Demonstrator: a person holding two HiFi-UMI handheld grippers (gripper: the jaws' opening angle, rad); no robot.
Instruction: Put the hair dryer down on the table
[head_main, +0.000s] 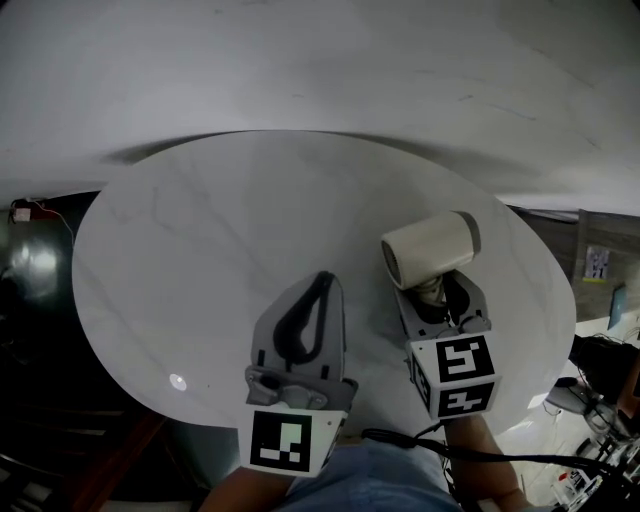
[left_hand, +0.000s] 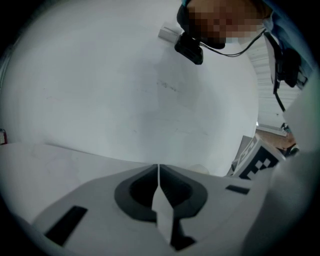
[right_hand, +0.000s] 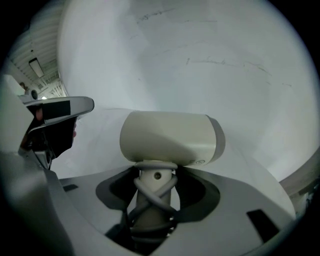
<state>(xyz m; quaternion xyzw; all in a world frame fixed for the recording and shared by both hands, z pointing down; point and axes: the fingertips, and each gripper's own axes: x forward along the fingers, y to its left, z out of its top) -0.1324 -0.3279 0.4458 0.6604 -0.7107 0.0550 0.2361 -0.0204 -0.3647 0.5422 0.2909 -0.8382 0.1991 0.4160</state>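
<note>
A cream hair dryer (head_main: 431, 247) stands up out of my right gripper (head_main: 437, 290), whose jaws are shut on its handle. In the right gripper view the barrel (right_hand: 170, 137) lies crosswise above the jaws and its grey cord is wound round the handle (right_hand: 152, 192). The dryer is held over the right part of the round white table (head_main: 200, 260). My left gripper (head_main: 322, 285) is beside it on the left, shut with nothing in it; its jaws (left_hand: 158, 176) meet edge to edge.
The white marble tabletop (left_hand: 60, 160) spreads left and ahead of both grippers. A white wall (head_main: 320, 70) rises behind it. Dark floor and clutter lie at the left (head_main: 30, 260) and right (head_main: 600, 400) of the table. A black cable (head_main: 480, 455) trails from the right gripper.
</note>
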